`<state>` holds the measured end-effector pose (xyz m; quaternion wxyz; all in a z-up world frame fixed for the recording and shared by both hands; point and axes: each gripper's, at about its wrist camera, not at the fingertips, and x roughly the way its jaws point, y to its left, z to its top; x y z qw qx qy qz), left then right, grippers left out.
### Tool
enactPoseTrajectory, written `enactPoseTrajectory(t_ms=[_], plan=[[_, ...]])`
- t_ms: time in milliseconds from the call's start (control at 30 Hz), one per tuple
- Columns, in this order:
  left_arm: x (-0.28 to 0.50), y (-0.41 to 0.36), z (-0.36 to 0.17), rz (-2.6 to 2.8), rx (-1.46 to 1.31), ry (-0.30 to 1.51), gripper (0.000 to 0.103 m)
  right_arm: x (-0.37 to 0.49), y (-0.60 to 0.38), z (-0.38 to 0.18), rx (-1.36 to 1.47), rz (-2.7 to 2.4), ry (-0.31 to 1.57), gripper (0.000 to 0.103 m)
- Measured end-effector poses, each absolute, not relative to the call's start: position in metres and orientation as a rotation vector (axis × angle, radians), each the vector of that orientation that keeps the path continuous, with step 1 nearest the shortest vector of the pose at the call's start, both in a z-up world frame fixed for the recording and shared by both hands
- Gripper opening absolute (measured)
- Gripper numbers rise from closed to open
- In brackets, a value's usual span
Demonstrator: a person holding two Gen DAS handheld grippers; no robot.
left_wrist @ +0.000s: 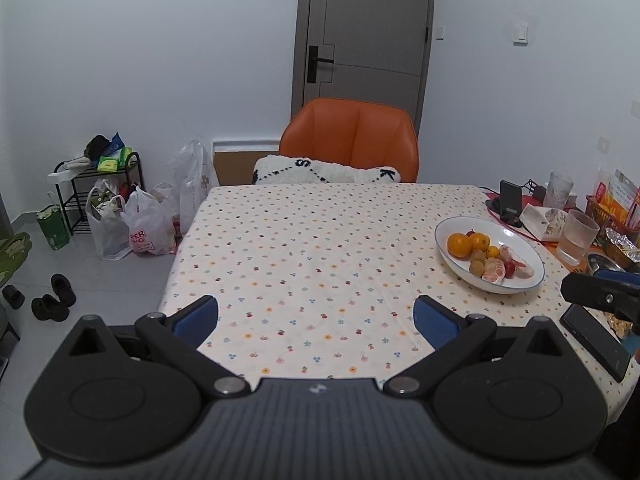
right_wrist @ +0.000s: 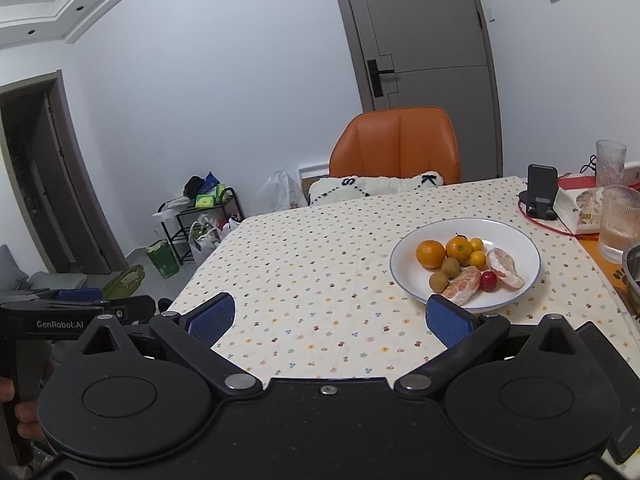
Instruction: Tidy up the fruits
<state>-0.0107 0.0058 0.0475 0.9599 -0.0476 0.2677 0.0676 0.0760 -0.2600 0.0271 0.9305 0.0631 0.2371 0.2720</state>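
A: Fruits (right_wrist: 464,268) all sit piled in the white plate (right_wrist: 520,240) on the dotted surface (right_wrist: 320,260), toward its right side.

B: Claws? Left claw (left_wrist: 316,320) and right claw (right_wrist: 330,314) both gape wide, holding nothing. "GenRobot.AI" reads on the left one's body; a floor bag (left_wrist: 142,228) shows "PER".

Left gripper (left_wrist: 316,320) and right gripper (right_wrist: 330,316) both gaped wide, empty — held level, side by side.
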Motion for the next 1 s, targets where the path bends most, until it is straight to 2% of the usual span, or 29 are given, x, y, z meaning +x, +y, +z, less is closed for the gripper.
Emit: enactPoseTrajectory(t_ms=[1000], plan=[[-0.018, 0.007, 0.050, 0.113, -0.104, 0.538, 0.103, 0.067, -0.248, 0.030, 0.103, 0.576, 0.494, 0.103]])
